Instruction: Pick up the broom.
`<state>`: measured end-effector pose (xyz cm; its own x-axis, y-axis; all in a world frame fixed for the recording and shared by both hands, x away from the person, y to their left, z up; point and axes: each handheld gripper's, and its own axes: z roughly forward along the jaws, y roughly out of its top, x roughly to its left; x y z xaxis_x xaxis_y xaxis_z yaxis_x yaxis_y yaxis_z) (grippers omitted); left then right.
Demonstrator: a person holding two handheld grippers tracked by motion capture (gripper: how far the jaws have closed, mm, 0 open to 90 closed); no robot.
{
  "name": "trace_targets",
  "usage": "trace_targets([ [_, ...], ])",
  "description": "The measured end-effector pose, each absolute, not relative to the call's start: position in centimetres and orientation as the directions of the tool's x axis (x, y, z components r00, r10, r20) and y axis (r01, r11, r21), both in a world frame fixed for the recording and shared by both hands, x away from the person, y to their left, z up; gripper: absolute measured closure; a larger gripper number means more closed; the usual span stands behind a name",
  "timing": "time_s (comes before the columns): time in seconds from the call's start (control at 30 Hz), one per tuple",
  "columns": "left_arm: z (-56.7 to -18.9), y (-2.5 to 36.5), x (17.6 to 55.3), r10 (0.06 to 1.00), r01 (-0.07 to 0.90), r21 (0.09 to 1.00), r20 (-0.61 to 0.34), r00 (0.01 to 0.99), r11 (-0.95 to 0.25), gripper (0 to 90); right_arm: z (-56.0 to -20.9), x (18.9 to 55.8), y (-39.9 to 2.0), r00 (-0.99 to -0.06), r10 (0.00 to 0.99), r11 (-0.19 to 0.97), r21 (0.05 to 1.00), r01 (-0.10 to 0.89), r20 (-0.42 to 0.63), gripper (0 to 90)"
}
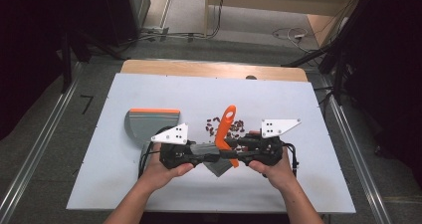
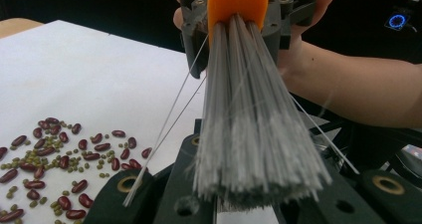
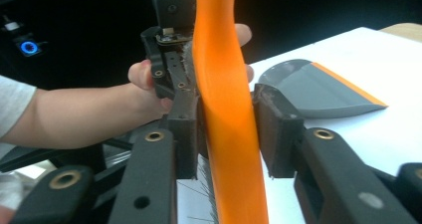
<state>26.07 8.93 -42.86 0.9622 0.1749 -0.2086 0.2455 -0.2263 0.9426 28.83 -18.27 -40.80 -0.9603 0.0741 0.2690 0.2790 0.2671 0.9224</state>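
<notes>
A hand brush with an orange handle point(image 1: 227, 124) and grey bristles point(image 2: 254, 134) is held off the table between both grippers. My left gripper point(image 1: 211, 158) is shut on the bristle end point(image 1: 219, 165), and the bristle tips sit between its black jaws point(image 2: 256, 204). My right gripper point(image 1: 235, 147) faces it, its pads pressed on either side of the orange handle point(image 3: 229, 109). The handle's tip tilts up and away. Red and green beans point(image 2: 59, 154) lie scattered on the white table point(image 1: 199, 89) just behind the brush.
A grey dustpan with an orange lip point(image 1: 149, 123) lies flat to the left of the grippers, seen also in the right gripper view as the dustpan point(image 3: 318, 89). Both hands are near the table's front edge. The floor and cables lie beyond the far edge.
</notes>
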Motion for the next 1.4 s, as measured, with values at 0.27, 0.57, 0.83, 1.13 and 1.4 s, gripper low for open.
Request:
trace_targets([
  [0.27,-43.0,9.0,26.2,0.145,0.255,0.941,-0.226,0.963,-0.223,85.1,-41.0,28.9,-18.2,-0.959,0.050,0.271,0.921,0.281,0.278,67.4],
  [0.57,-43.5,9.2,26.2,0.226,0.267,0.945,-0.223,0.948,-0.189,66.3,-40.2,28.4,-17.8,-0.964,0.127,0.325,0.908,0.264,0.234,69.4],
  [0.83,-43.7,10.2,26.1,0.380,0.298,0.938,-0.215,0.900,-0.176,21.7,-40.2,29.0,-18.8,-0.939,0.239,0.294,0.904,0.311,0.246,69.4],
  [1.13,-44.0,11.7,25.6,0.478,0.325,0.930,-0.210,0.853,-0.170,2.2,-39.9,29.4,-19.9,-0.892,0.390,0.296,0.886,0.356,0.228,69.4],
  [1.4,-44.2,13.1,25.3,0.512,0.325,0.937,-0.218,0.831,-0.129,0.0,-40.1,30.2,-21.1,-0.839,0.506,0.303,0.870,0.388,0.198,69.4],
])
